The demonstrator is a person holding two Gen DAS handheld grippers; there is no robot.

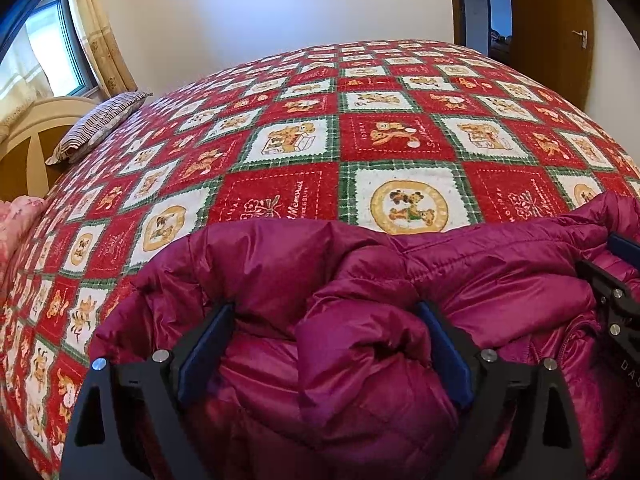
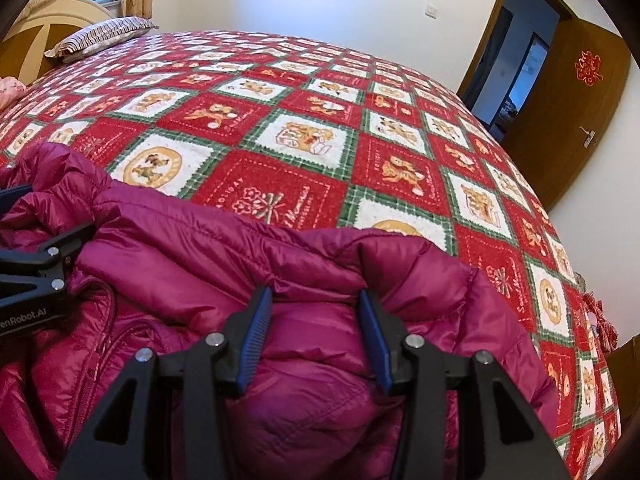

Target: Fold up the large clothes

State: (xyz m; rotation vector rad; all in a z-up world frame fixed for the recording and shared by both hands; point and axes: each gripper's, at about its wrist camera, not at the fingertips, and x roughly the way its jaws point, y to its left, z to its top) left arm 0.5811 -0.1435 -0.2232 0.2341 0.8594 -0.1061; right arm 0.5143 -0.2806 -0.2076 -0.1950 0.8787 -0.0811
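A: What lay nearest?
B: The magenta puffer jacket [image 1: 360,320], bunched on the bed's near edge over a red-and-green bear-print bedspread [image 1: 280,184].
A: And the grippers?
B: Both angled down. The left gripper [image 1: 326,336] stood wide, a fold between its pads; the right gripper [image 2: 316,336] pinched a padded fold.
A: Farther off?
B: A striped pillow [image 1: 100,128], curtains [image 1: 100,32], a wooden door [image 2: 576,120].

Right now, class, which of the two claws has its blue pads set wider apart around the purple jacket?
The left claw: its pads stand wide, a loose bunch of the purple jacket between them. The right claw is narrower, pads pressing the padding.
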